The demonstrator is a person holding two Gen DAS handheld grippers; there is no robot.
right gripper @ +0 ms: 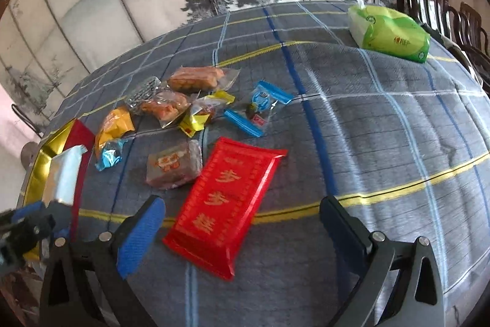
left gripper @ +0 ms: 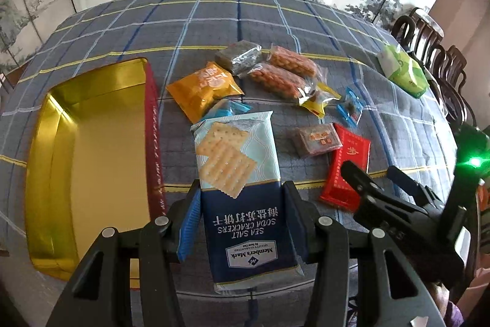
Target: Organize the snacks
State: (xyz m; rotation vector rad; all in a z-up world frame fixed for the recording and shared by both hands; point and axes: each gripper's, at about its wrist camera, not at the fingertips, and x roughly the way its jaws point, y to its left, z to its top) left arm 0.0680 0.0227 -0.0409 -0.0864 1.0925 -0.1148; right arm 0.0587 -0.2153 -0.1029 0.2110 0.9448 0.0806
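Left gripper (left gripper: pixel 242 195) fingers clamp the cracker pack (left gripper: pixel 242 195) at lower centre, right of the gold tin (left gripper: pixel 101 149); right gripper (right gripper: pixel 242 222) (jaws spread wide) straddles the red packet (right gripper: pixel 223 204).

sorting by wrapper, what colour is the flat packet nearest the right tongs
Red with gold lettering: the flat red foil packet, clearest in the right wrist view.

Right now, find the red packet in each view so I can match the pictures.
Left wrist view: the red packet lies right of centre, partly behind the right hand-held gripper, beside the brown cake.
Right wrist view: it lies low at centre, between the open jaws.
Shared landmark: the green tissue pack, far right in both.
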